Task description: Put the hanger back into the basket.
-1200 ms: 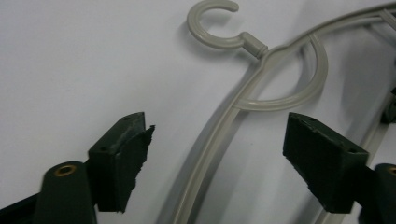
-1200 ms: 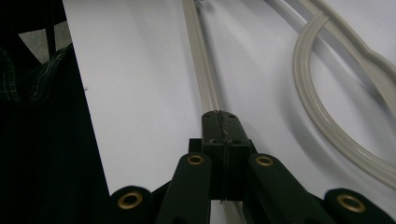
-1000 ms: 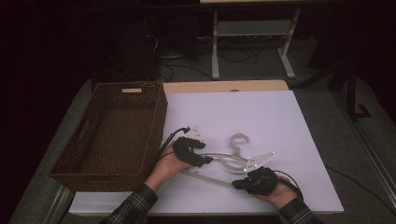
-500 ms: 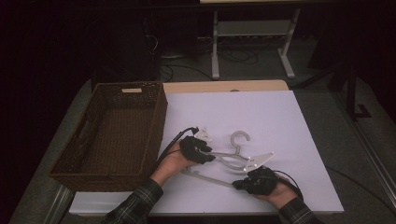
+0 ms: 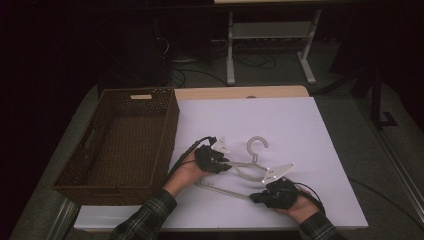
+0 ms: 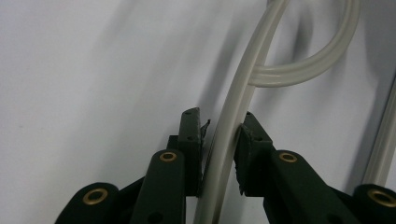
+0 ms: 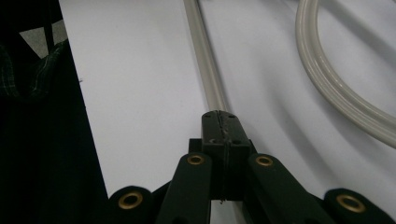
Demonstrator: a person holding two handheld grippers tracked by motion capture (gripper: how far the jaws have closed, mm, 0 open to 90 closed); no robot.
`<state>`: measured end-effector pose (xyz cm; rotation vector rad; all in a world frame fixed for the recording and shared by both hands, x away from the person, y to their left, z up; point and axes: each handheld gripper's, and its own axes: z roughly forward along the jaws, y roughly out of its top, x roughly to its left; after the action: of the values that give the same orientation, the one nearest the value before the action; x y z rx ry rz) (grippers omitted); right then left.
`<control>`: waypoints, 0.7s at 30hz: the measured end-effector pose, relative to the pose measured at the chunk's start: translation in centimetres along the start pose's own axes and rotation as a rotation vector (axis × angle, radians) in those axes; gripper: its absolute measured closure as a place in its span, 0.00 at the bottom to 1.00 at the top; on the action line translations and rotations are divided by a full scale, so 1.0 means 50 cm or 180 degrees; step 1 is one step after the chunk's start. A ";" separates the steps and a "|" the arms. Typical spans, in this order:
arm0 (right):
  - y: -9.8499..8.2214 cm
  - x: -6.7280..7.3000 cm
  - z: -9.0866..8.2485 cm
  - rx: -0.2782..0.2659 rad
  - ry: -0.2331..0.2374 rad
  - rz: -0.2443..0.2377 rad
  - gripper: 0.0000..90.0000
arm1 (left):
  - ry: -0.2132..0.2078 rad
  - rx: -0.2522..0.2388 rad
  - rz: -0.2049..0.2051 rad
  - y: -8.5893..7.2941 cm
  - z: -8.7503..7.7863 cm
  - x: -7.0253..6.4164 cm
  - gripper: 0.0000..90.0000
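Note:
A cream plastic hanger lies flat on the white table top, hook pointing away from me. My left gripper is at the hanger's left arm. In the left gripper view its jaws have just been closing and both pads now press on that arm. My right gripper sits near the front edge. Its jaws are shut on the hanger's straight bottom bar, which runs out from between the tips. The curved arm passes to the right.
A dark wicker basket stands at the left of the table, close to my left forearm. A plaid sleeve comes in at the bottom. A metal stand is on the floor beyond the far edge.
My left hand has slid right to the hanger's arm and its jaws have closed onto it. The right gripper has kept still on the bottom bar.

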<state>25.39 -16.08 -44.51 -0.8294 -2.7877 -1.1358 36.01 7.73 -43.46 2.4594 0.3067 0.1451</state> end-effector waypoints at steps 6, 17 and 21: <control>0.003 0.001 -0.008 -0.0011 -0.0027 -0.0025 0.98 | 0.0019 -0.0017 -0.0061 0.003 -0.003 -0.006 0.90; 0.010 0.000 -0.033 -0.0250 -0.0035 0.0011 0.79 | 0.0105 -0.0171 -0.0134 0.005 -0.021 -0.003 0.91; 0.012 -0.001 -0.044 -0.0377 -0.0091 0.0048 0.62 | 0.0224 -0.0257 -0.0279 0.009 -0.036 0.000 0.91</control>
<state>25.33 -17.16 -42.50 -0.8811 -2.7544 -1.3080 35.77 8.44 -41.77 2.3602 0.4305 0.2029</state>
